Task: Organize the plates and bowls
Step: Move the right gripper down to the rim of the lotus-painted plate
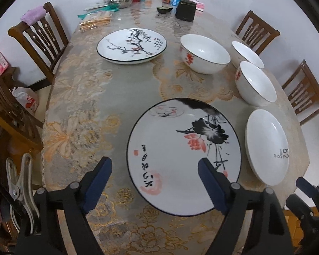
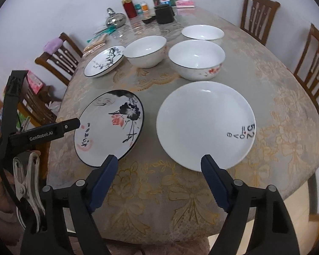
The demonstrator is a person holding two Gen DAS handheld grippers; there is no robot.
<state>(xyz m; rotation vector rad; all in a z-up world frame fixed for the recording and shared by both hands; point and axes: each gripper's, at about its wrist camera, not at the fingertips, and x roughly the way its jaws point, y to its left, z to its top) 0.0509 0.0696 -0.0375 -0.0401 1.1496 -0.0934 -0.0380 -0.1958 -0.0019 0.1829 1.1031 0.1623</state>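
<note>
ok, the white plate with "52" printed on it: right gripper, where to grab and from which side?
Take the white plate by its near rim, coming in low from the table edge closest to the right gripper. It lies flat, upright and shallow, so only the raised rim gives the fingers something to pinch, one above and one below. The near rim is unobstructed; the lotus plate sits apart to the left.

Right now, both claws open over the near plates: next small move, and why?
Probably ease the right claw forward and down onto the near rim of the white plate. It hangs open and holds nothing, that rim lies just ahead, and the lotus plate beside it lies apart.
</note>
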